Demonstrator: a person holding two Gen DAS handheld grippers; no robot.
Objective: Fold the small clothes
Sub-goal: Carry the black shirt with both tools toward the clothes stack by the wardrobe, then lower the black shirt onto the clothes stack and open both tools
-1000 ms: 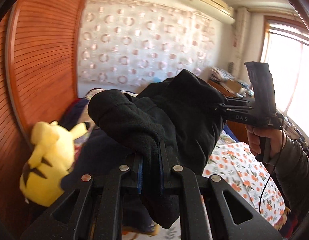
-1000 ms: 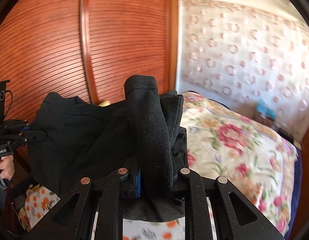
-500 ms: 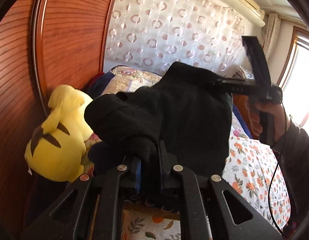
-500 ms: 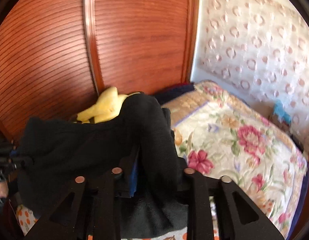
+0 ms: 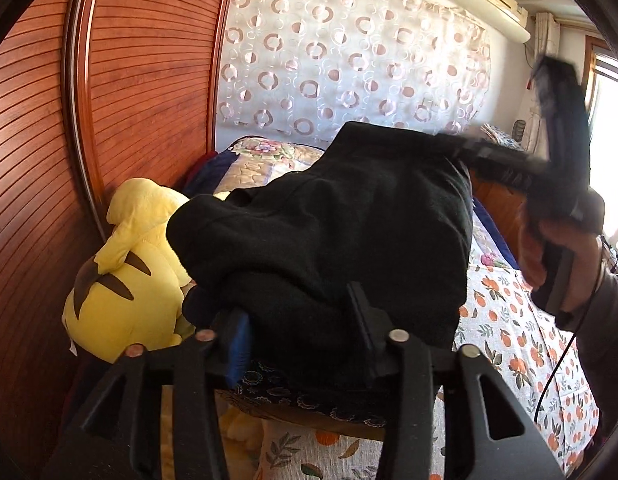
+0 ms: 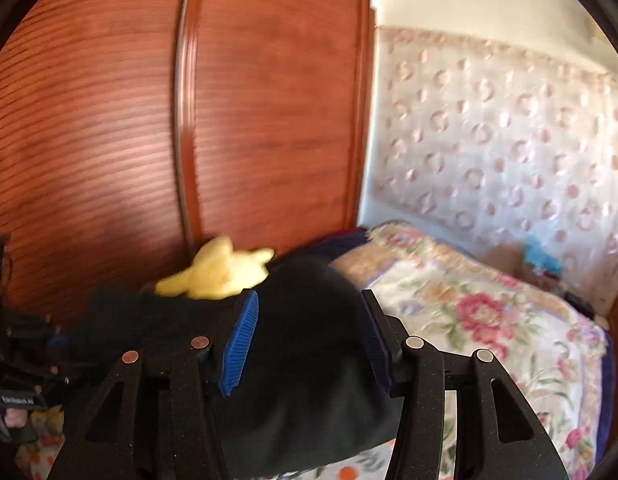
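A black fleece garment (image 5: 349,220) lies bunched in a thick fold between my two grippers, low over the bed. My left gripper (image 5: 301,332) stands open, jaws wide apart, with the cloth lying loose between the fingers. My right gripper (image 6: 309,336) is open too, its blue pads spread around the black cloth (image 6: 309,360). In the left wrist view the right gripper (image 5: 461,148) reaches in from the right at the garment's far top corner. In the right wrist view the left gripper's body shows only at the far left edge.
A yellow plush toy (image 5: 129,280) sits against the wooden slatted wardrobe (image 5: 109,100) at the left. A floral quilt (image 6: 489,320) covers the bed's far part, an orange-print sheet (image 5: 509,344) the near part. A patterned curtain (image 5: 349,60) hangs behind.
Both grippers have gone from shut on the black garment to open. The garment has come down lower toward the bed and the plush toy.
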